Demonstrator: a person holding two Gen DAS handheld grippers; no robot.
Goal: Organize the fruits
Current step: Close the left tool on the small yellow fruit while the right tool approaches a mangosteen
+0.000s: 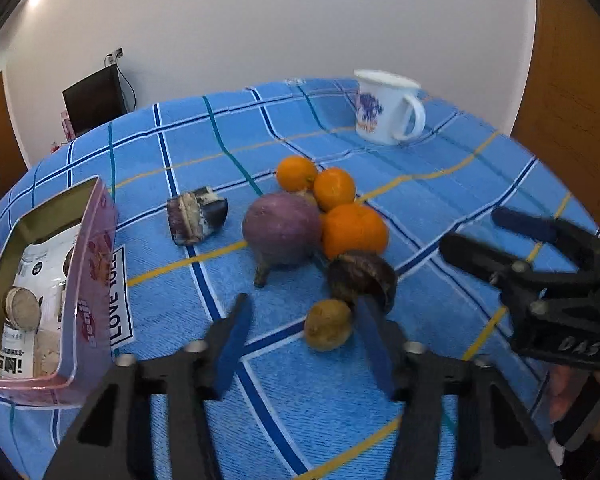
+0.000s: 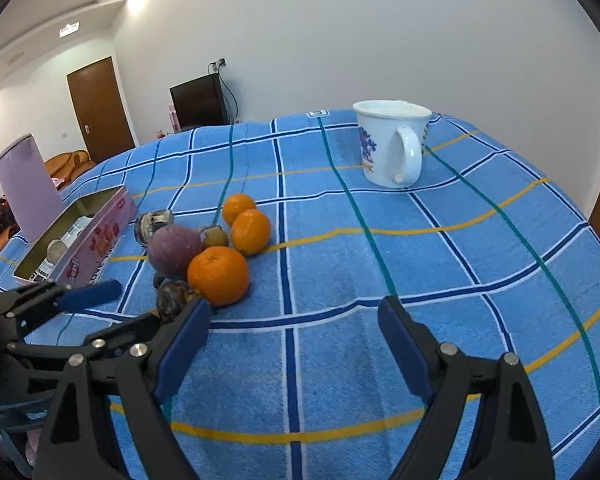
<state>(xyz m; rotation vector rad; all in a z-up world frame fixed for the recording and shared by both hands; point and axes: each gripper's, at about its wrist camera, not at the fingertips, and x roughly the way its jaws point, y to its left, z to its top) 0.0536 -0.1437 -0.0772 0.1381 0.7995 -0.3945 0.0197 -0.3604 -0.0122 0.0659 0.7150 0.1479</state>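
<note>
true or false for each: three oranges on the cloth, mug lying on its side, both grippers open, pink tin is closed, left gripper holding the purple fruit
1. Three oranges lie on the blue checked cloth. True.
2. The white mug lies on its side. False: it stands upright, rim up.
3. The left gripper and the right gripper are both open. True.
4. The pink tin is closed. False: it is open, with packets visible inside.
5. The left gripper holds the purple fruit. False: its fingers are spread near a small brownish fruit, gripping nothing.
</note>
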